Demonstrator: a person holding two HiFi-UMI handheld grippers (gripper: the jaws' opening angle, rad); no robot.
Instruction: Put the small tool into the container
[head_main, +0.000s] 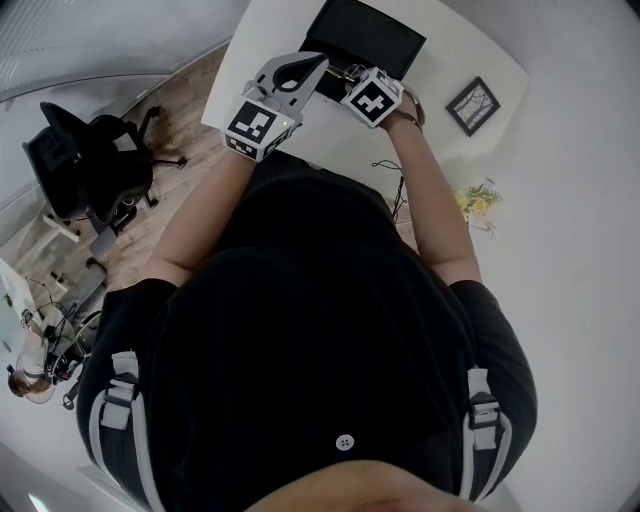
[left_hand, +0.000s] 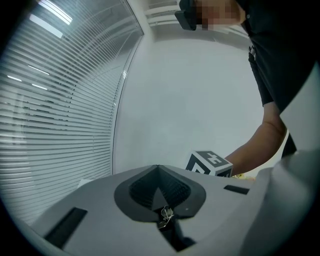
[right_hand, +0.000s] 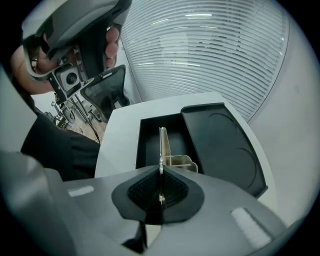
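Observation:
My right gripper (right_hand: 161, 170) is shut on the small tool (right_hand: 163, 142), a thin metal piece seen edge-on with a bent pale lower part. It hangs, pointing steeply down, over the open compartment of the black container (right_hand: 148, 142) on the white table (right_hand: 120, 135). The container's lid (right_hand: 222, 145) lies open to the right. In the head view the right gripper (head_main: 347, 73) sits at the container's (head_main: 380, 30) near edge, with the left gripper (head_main: 318, 62) close beside it. The left gripper (left_hand: 159, 168) points about level, jaws together, nothing gripped between them.
A small framed picture (head_main: 473, 105) and a bunch of flowers (head_main: 478, 200) lie to the right of the table. A black office chair (head_main: 85, 160) stands on the wooden floor at the left. Window blinds (right_hand: 210, 55) run behind the table.

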